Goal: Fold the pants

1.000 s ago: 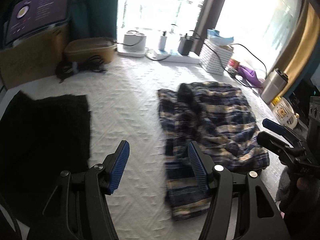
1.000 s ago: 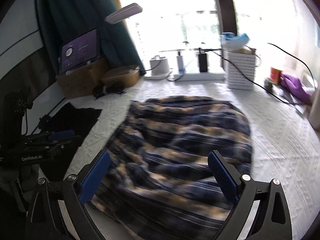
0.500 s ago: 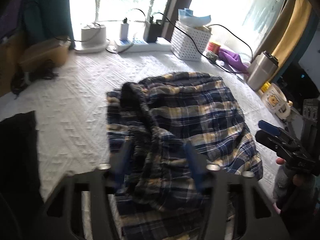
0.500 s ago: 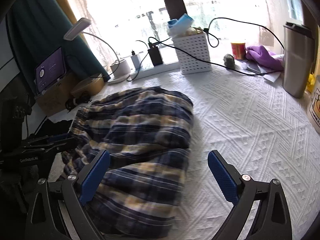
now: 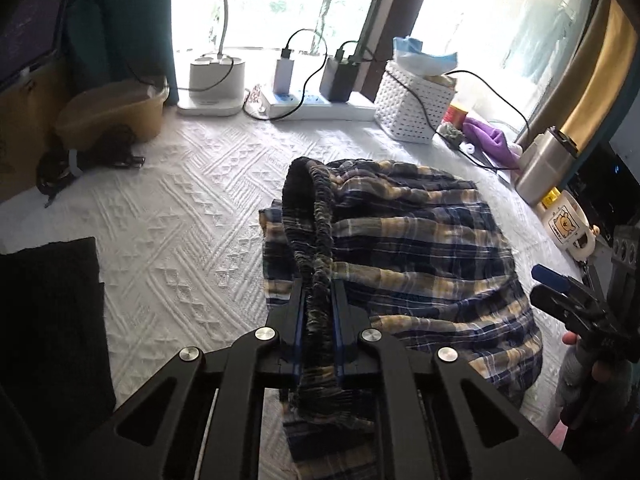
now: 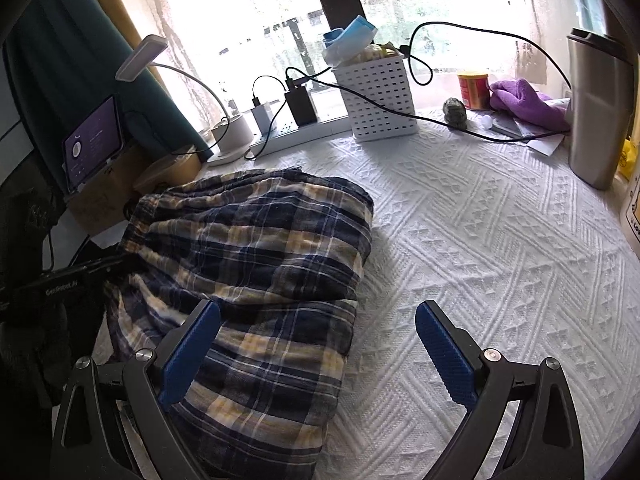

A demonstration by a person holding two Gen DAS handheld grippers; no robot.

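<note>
plaid pants [image 5: 408, 248] lie bunched on the white quilted desk [image 5: 188, 216], near a white basket [image 6: 378, 96]. left tongs [image 5: 318, 312] are clenched on the gathered waistband [image 5: 316, 216], lifting it. right tongs [image 6: 318, 352] are spread wide, one blue pad over the plaid cloth.

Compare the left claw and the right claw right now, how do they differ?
The left claw is shut on the gathered waistband of the plaid pants; the right claw is open and grips nothing. The left claw's fingers are pressed close with fabric between them, while the right claw's fingers stand wide apart, one over the pants, one over the white bedspread. Both have blue pads on black frames.
</note>
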